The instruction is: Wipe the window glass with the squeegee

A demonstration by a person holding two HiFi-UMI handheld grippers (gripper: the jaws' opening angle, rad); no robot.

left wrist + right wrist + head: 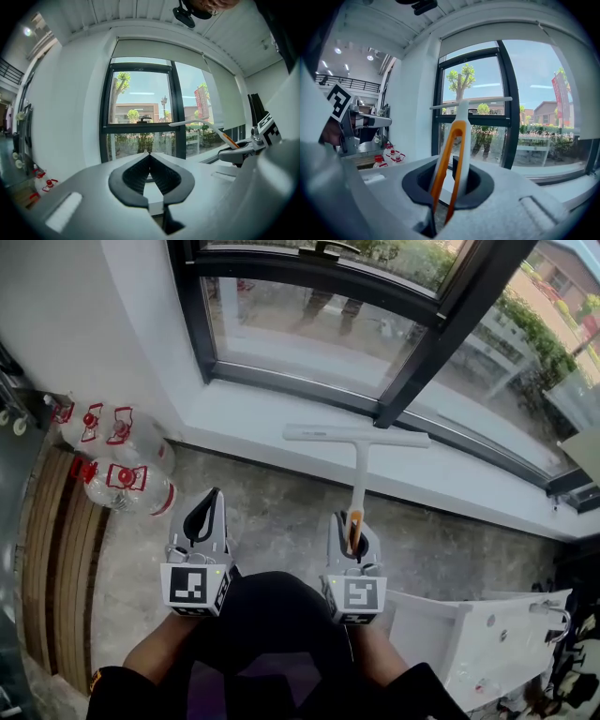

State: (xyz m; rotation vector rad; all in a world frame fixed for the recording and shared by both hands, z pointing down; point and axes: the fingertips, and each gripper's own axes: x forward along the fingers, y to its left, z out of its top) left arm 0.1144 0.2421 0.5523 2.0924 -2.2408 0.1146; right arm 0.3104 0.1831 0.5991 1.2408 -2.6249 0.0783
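Clear plastic, red caps: water bottles (pixel 120 470) on the floor, left of the sill (pixel 272 418) and below it. Nearer the person, short of the sill's left half: left gripper (pixel 214 498), jaws pressed together tip to tip, nothing between them, idle. Directly above the sill: window glass (pixel 309 329) in a dark frame, no blade on it yet, by the look of it.

In line with the sill's middle: squeegee (pixel 358 451), white, T-shaped, held in the air. Blade crosswise, roughly parallel to the sill; stem running back toward the person. Clamped on the orange-trimmed butt of that stem: right gripper (pixel 353 538), jaws closed around it, hold at the very end. Right of the sill and well below it: white furniture piece (pixel 478 643), kind unclear.

Handling, as judged: light, stiff plastic; blade edge too small to read. Long lever from an end grip, so prone to twisting or drooping once pressed against glass. Smooth stem, some slip risk. Firmer squeeze, or a hold further up the stem, for steady pressure. Glass hard, slick, unforgiving of knocks.
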